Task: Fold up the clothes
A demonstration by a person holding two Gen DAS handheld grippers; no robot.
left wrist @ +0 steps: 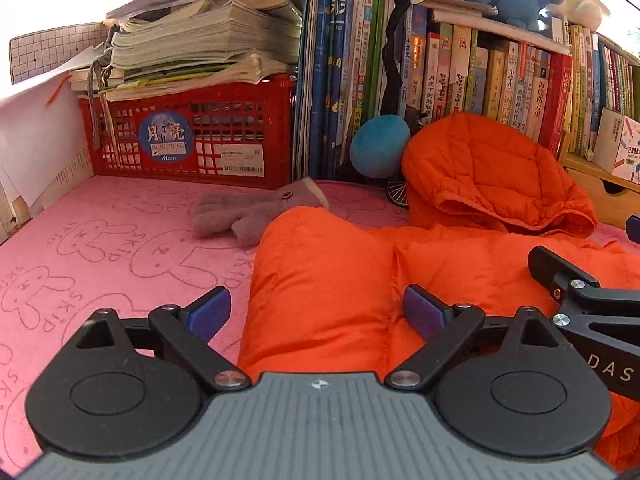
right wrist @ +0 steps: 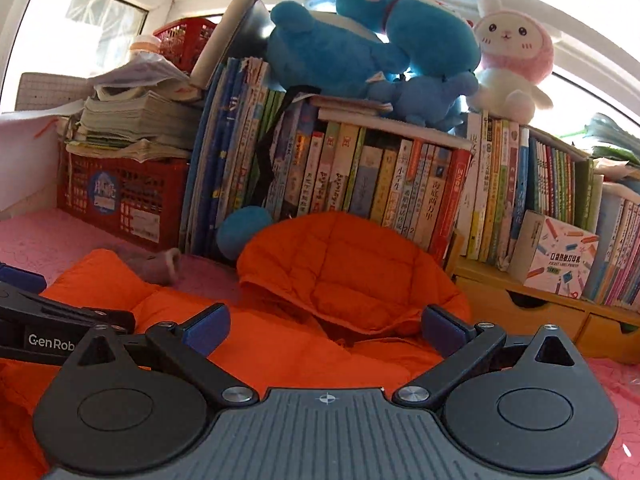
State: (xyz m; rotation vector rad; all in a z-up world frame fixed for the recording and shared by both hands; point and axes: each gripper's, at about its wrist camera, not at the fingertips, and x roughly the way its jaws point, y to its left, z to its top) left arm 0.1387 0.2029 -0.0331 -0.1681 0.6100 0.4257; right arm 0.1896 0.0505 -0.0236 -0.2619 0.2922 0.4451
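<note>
Both claws gaping: left claw (left wrist: 316,312) straddles orange jacket (left wrist: 328,280) fold, seemingly untouched; right claw (right wrist: 326,326) over it

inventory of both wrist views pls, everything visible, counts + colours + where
puffer jacket: 1, orange, spread on the mat, hood propped toward the books
glove: 1, grey fleece, on the mat beside the jacket's left edge
mat: 1, pink with bunny outlines, underneath
crate: 1, red, back left, paper stack on top
books: one long row, mixed colours, upright along the back
plush toys: several blue, one pink-white bunny, atop the books
drawer unit: 1, wooden, right
left gripper: open, over the jacket's left part
right gripper: open, over the jacket below the hood
</note>
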